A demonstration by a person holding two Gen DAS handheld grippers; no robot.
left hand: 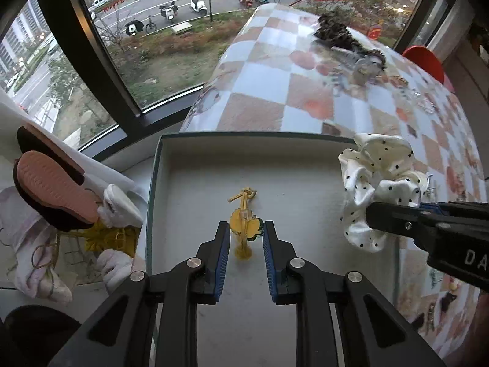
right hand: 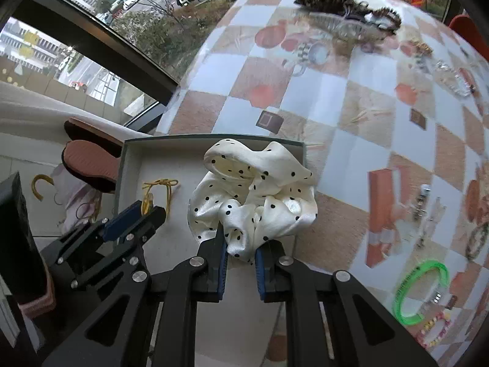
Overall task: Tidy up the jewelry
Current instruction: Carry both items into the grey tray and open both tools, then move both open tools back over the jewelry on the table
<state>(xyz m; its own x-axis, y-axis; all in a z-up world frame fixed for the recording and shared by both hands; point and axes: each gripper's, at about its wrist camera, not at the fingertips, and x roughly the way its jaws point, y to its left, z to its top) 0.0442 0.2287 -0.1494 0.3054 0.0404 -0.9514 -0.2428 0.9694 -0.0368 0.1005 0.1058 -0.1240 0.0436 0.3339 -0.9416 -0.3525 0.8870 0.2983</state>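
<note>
My left gripper [left hand: 246, 229] clamps a yellow flower-shaped elastic hair tie [left hand: 243, 223] over the shallow grey open box [left hand: 214, 165]. At three o'clock, my right gripper [right hand: 240, 246] pinches a white polka-dot satin scrunchie [right hand: 253, 195]; beyond lies the checkered tablecloth [left hand: 275, 70].

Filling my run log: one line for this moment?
left gripper: holds yellow hair tie | right gripper: holds polka-dot scrunchie | both over box

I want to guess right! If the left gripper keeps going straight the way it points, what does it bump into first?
Probably the yellow flower hair tie between the left gripper's fingers, then the box floor beneath.
</note>
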